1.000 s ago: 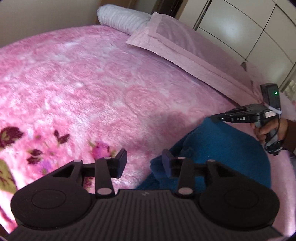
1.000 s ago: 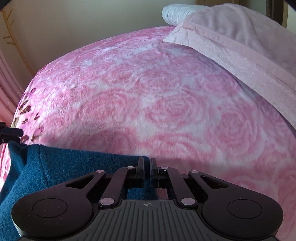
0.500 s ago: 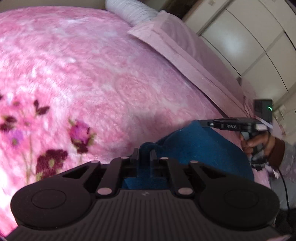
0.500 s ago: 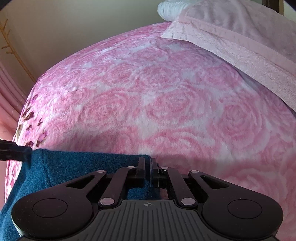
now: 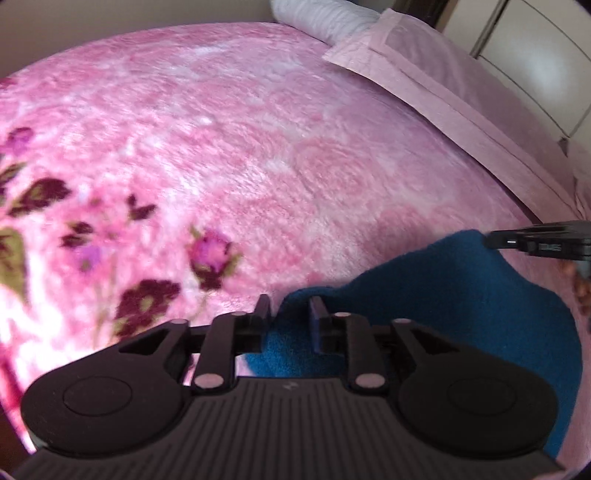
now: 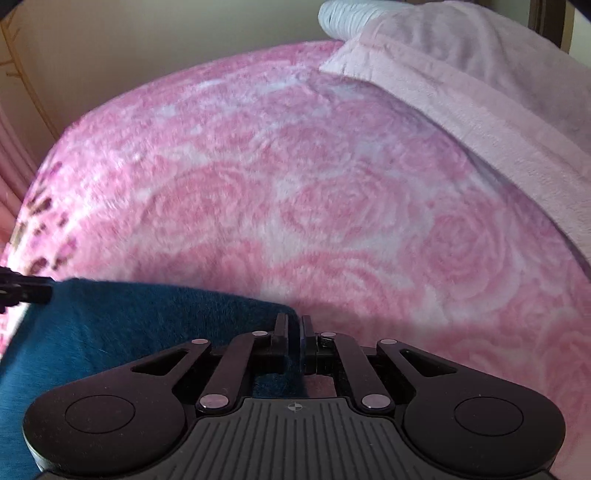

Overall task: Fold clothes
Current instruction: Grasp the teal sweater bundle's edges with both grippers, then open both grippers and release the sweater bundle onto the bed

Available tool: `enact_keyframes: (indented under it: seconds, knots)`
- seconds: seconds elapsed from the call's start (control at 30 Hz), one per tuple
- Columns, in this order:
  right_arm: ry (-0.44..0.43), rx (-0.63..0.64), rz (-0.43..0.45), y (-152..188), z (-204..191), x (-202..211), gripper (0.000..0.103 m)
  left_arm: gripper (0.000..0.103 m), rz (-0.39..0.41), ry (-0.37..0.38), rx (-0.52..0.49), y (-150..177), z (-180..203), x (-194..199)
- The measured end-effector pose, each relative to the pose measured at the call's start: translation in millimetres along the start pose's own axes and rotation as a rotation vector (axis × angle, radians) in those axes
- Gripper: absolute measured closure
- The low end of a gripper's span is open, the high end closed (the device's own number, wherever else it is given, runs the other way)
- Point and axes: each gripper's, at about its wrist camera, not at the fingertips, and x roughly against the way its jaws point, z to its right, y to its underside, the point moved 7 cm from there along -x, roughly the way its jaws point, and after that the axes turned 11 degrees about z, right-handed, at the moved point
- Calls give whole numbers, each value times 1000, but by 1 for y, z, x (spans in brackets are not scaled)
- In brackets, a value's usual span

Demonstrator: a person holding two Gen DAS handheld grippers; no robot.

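Black plastic fingers of the left gripper (image 5: 288,314) sit partly apart, with an edge of the teal garment (image 5: 461,295) lying between them; half a second ago they were pinched nearly together, so the jaws have widened. Whether they still grip the cloth cannot be told. The right gripper (image 6: 293,332) stays clenched on the opposite corner of the same garment (image 6: 129,325), as it was before. One garment hangs stretched between two grippers, just above the pink rose-patterned blanket (image 5: 258,147). One pale pink pillow (image 5: 443,81) and one white bolster (image 5: 317,14) lie at the bed's far end. Lettering on the right gripper's side (image 5: 546,245) is too blurred to read.
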Motion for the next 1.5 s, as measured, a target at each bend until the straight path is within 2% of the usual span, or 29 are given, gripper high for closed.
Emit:
enact_keyframes:
  seconds: [0.03,0.07,0.1,0.13,0.2,0.27,0.3,0.33,0.37,0.47,0.57,0.6,0.73,0.87,0.97,1.03,1.13,1.23,1.37,1.43,1.5]
  knots:
    - [15,-4,12,-2,2,12,85,72,5,-32,0,0,1,9]
    - [38,-12,36,-2,4,28,68,72,10,-60,1,0,3,19]
    - [62,-20,60,-2,6,44,59,72,14,-83,3,1,6,32]
    - [83,-32,84,-1,8,60,54,73,22,-94,9,2,10,47]
    - [115,-65,122,8,8,97,54,76,35,-33,30,9,30,80]
    - [117,-86,136,25,-3,132,55,93,34,47,31,19,58,105]
    - [95,-98,141,35,-15,146,56,95,37,87,23,24,74,114]
    - [73,-110,147,45,-27,159,66,95,42,124,13,28,90,121]
    - [59,-112,149,54,-37,166,70,95,52,154,1,31,106,124]
    - [52,-66,135,75,-57,152,70,95,61,199,-49,45,144,115]
    - [46,-20,120,96,-77,139,70,93,-8,149,-146,77,159,81]
    - [44,-5,116,103,-84,134,70,91,-25,145,-130,87,157,72]
    - [29,22,103,122,-101,122,70,90,9,129,-54,98,152,68]
    - [5,22,58,113,-98,123,70,91,30,75,-113,93,165,80]
    - [13,36,91,104,-97,141,70,92,56,59,-75,85,164,98]
    - [19,9,135,102,-95,153,70,92,55,42,-85,90,162,101]
    - [21,9,94,119,-95,139,70,91,32,4,-109,103,160,85]
    - [22,33,99,131,-95,121,70,91,60,-52,-137,101,163,78]
    - [-14,-64,40,117,-85,127,69,91,9,-122,-57,88,165,97]
    - [-15,-107,37,112,-81,142,69,90,-15,-171,-35,84,165,112]
    - [9,-150,44,108,-78,159,65,81,-48,-211,-9,84,164,129]
